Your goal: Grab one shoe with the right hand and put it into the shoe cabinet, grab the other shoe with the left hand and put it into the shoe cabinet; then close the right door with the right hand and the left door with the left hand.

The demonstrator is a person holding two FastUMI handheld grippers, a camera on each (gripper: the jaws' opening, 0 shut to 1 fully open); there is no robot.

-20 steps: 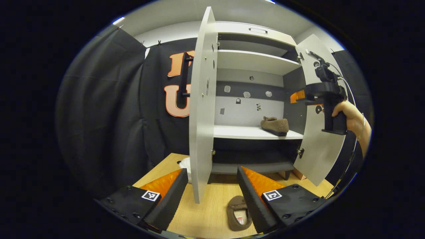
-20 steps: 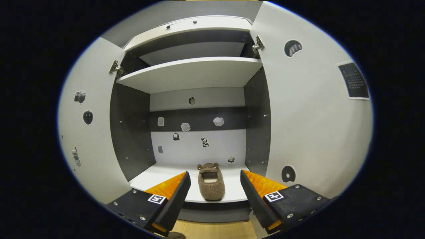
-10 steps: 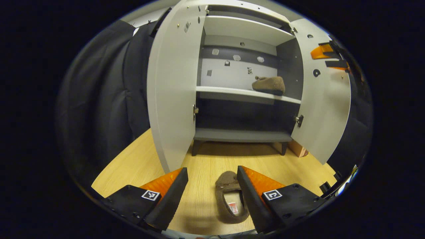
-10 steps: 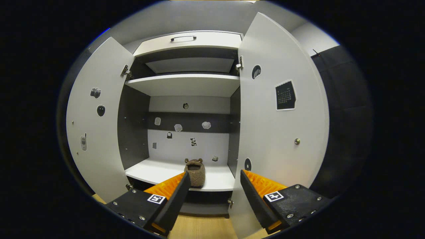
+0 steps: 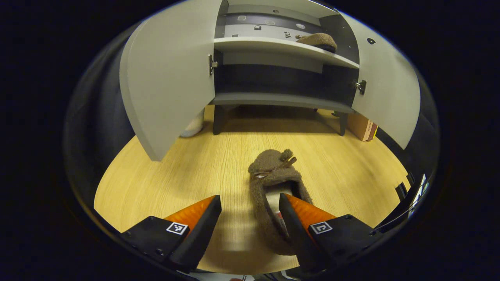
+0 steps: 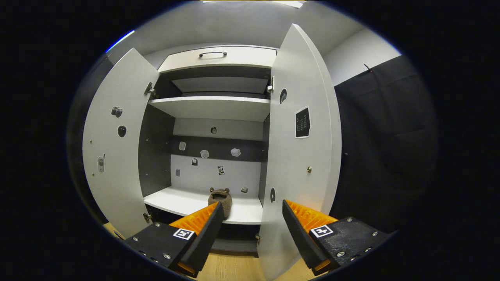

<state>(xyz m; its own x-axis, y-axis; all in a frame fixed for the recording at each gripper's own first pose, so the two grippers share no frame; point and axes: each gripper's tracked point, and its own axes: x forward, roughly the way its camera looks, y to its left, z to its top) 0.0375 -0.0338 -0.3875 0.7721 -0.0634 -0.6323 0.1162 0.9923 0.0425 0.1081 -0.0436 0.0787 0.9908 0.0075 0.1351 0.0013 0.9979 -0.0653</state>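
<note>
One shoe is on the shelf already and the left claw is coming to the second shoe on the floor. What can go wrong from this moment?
The open left claw sits off-centre: the fuzzy brown slipper on the wooden floor lies near one finger, so closing might only push it or pinch its soft rim.

The fuzzy brown slipper on the white shelf stands near the front edge; placing the second one could nudge it off.

The white left cabinet door juts out and could be bumped when lifting.

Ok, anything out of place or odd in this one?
Nothing stands out. One slipper sits on the cabinet shelf, the other lies upright on the floor before the open left claw; both doors are open.
</note>
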